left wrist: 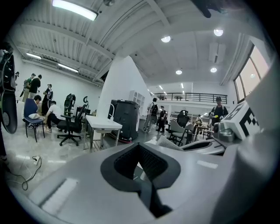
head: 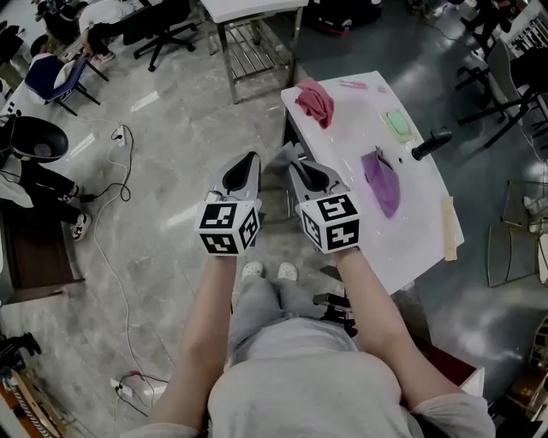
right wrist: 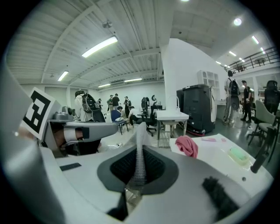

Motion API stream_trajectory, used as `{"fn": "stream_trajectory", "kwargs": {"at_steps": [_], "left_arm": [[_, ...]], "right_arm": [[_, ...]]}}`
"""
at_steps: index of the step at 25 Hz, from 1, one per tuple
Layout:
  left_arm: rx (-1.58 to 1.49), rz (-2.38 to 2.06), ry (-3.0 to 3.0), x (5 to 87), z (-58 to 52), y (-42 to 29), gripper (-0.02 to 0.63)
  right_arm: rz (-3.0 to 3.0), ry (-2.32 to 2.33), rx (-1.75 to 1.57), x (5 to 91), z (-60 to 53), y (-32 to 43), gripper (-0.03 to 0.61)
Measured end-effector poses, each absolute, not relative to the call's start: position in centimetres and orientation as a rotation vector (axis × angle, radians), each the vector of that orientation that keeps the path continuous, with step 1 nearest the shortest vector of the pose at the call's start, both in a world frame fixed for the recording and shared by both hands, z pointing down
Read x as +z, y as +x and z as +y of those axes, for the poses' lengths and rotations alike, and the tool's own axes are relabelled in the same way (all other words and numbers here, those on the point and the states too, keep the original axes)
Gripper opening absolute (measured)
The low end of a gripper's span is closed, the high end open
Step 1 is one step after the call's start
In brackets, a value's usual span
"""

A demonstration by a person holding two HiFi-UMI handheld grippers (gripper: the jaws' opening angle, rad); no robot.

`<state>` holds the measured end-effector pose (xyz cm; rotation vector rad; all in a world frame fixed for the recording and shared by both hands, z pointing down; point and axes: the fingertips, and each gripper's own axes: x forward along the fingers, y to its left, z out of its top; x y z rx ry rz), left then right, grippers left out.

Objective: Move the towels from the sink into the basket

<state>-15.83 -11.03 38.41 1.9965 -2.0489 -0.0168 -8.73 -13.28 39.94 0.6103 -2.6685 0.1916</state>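
Bright ceiling lights (left wrist: 74, 9), fisheye-warped edges

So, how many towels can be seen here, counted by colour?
pink towel: 1
purple towel: 1
grey towel: 1
Total: 3

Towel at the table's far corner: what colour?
The towel is pink; best in the head view.

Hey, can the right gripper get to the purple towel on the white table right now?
Probably not for a grab: the right gripper is shut on a grey towel. The purple towel lies close beside it with nothing between.
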Motion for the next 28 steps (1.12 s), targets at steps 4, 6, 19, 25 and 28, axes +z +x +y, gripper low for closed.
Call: {"fn": "stream_trajectory", "kwargs": {"at_steps": [4,6,19,25,28], "left_arm": [[0.002,-2.028,2.001,39.4,-11.1,-16.9,0.005],[0.015,-2.004,2.004,40.2,-11.2,-17.5,0.005],[-0.025,-1.898,1.918,48.9,-11.7,-22.5,0.005],[0.05,-1.878,1.933,53.7,-12.9,-24.2,0.005],[0.085,-1.849,1.94,56.1,-13.7,-24.6,0.005]], "right_arm": [[-2.647,0.618,0.212,41.2,-13.3,-9.5,0.029],[-2.641,0.636,0.237,42.0,-13.5,-10.2,0.029],[-2.562,0.649,0.35,50.7,-14.1,-14.8,0.029],[-2.503,0.637,0.366,55.6,-15.0,-17.3,0.029],[-2.48,0.637,0.404,58.3,-15.3,-18.1,0.029]]}}
